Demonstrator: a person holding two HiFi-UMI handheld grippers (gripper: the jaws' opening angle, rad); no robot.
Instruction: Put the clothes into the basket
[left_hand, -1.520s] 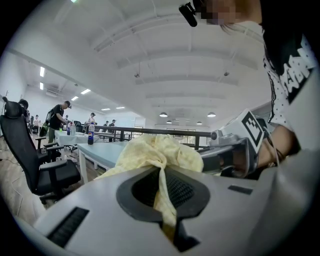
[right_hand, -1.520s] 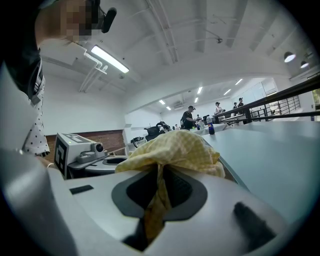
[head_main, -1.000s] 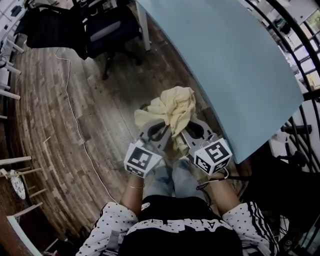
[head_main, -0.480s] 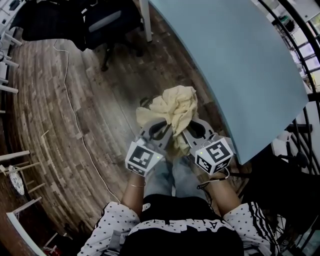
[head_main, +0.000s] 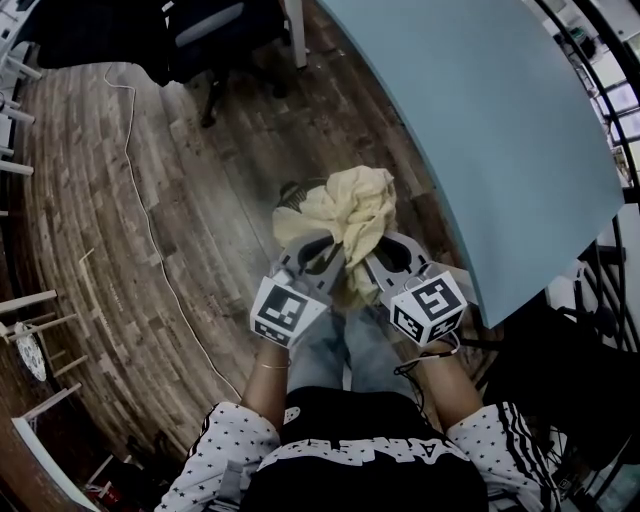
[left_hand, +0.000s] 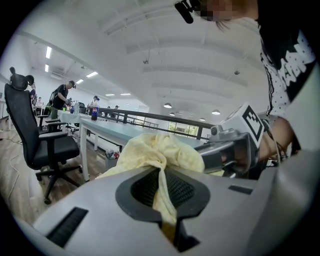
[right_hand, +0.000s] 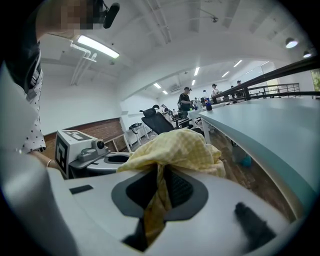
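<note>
Head view: gripping one crumpled yellow cloth (head_main: 352, 205) with the left tongs (head_main: 334, 250) and the right tongs (head_main: 367, 260), side by side, over the wooden floor (head_main: 150, 200) and just beside the edge of the blue table (head_main: 500, 120).

Left gripper view: pinching a fold of the cloth between nearly closed jaws, with the rest bunching up beyond the tips, close against the right tongs. Passing a black office chair (left_hand: 35, 135) off to the left.

Right gripper view: clamping another fold the same way, jaws narrow, with a strip of cloth trailing back through the gap.
</note>
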